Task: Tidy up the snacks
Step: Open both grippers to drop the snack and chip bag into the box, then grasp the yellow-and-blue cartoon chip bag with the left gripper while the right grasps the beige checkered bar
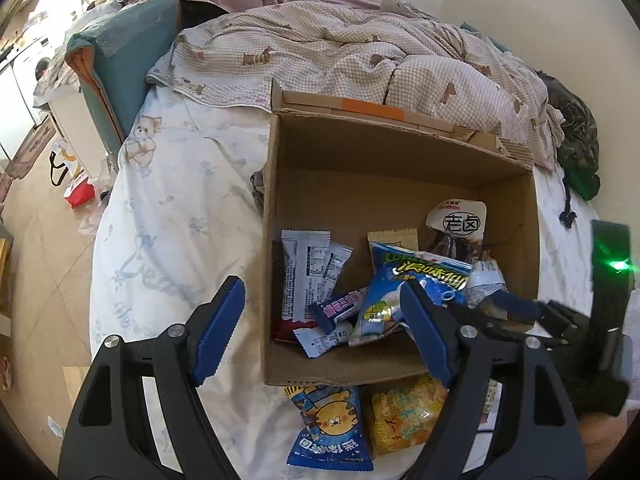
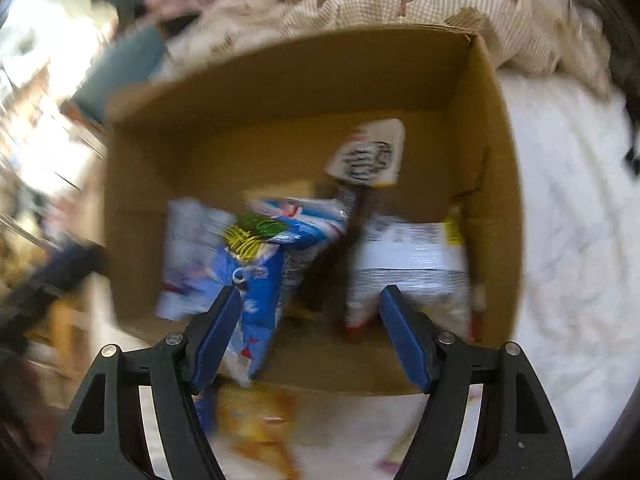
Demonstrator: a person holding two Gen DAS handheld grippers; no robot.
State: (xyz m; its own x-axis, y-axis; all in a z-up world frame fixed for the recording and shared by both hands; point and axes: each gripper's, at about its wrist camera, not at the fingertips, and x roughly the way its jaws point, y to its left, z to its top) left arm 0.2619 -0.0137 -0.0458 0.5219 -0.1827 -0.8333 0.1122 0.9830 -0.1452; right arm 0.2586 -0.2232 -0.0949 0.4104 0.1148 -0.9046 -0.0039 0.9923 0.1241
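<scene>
Risk, near side first: two packets lie on the bed outside the box, a blue packet (image 1: 330, 426) with a cartoon tiger and a yellow packet (image 1: 404, 416), both touching or just beside the near wall of the cardboard box (image 1: 276, 216). A reach for either with tongs this wide could, I judge, snag the box wall and drag it across the soft sheet, or pinch sheet along with the wrapper.

Inside the box the snacks pile loosely against the near wall; the blue chip bag (image 1: 416, 284) leans upright and looks likely to tip if nudged.

Left tongs (image 1: 322, 330): released, nothing between the pads, angled steeply down over the box's near left corner.

Right tongs (image 2: 310, 334): released, empty, pointing down into the box above the chip bag and a white packet (image 2: 408, 264). That view is smeared by blur; fine detail unreadable.

Far side: rumpled checked quilt (image 1: 340, 52) behind the box.
</scene>
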